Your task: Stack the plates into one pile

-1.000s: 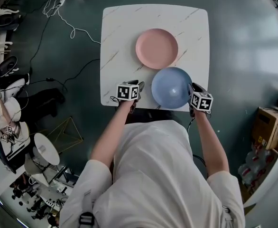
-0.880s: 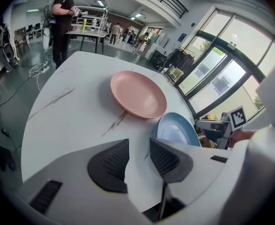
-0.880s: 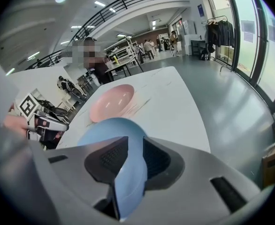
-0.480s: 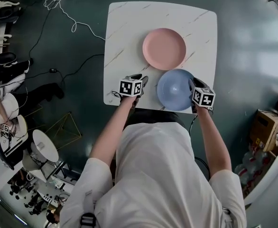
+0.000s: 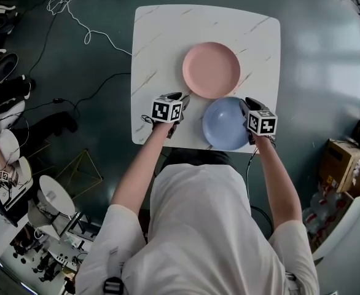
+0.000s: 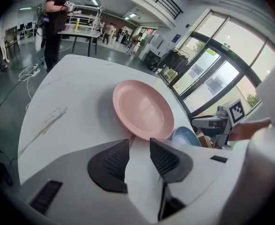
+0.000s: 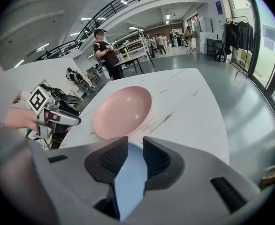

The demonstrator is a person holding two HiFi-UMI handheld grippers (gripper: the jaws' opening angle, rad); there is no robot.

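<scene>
Blue plate [image 5: 224, 125] sits at the table's [image 5: 161, 35] near edge, at about 5 o'clock from the pink plate [image 5: 211, 70]. In the head view their rims meet or slightly overlap. The right gripper [image 5: 249, 107] pinches the blue plate's rim at roughly 2 o'clock, and its own view shows the blue edge clamped between the pads. The left gripper [image 5: 181, 98] hovers at about 8 o'clock from the pink plate. Its jaws are a little apart, with only the white tabletop showing between them.

We judge the step in hand to be carrying the blue plate onto the pink one. To do it well, we would raise the blue plate until its underside clears the pink rim. Then we would move it toward 11 o'clock and centre it before lowering. A single grip on one rim lets the far side droop, so the hold should stay firm and the wrist level. We would open the jaws only once the plate rests all round. The free left gripper could steady the pink plate if it starts to slide.

Both plates face hollow side up. Being round, neither has a long axis, so no turning is needed before stacking. The pink plate lies flat. We cannot tell whether the blue plate is lifted or slightly tipped toward its free side.
</scene>
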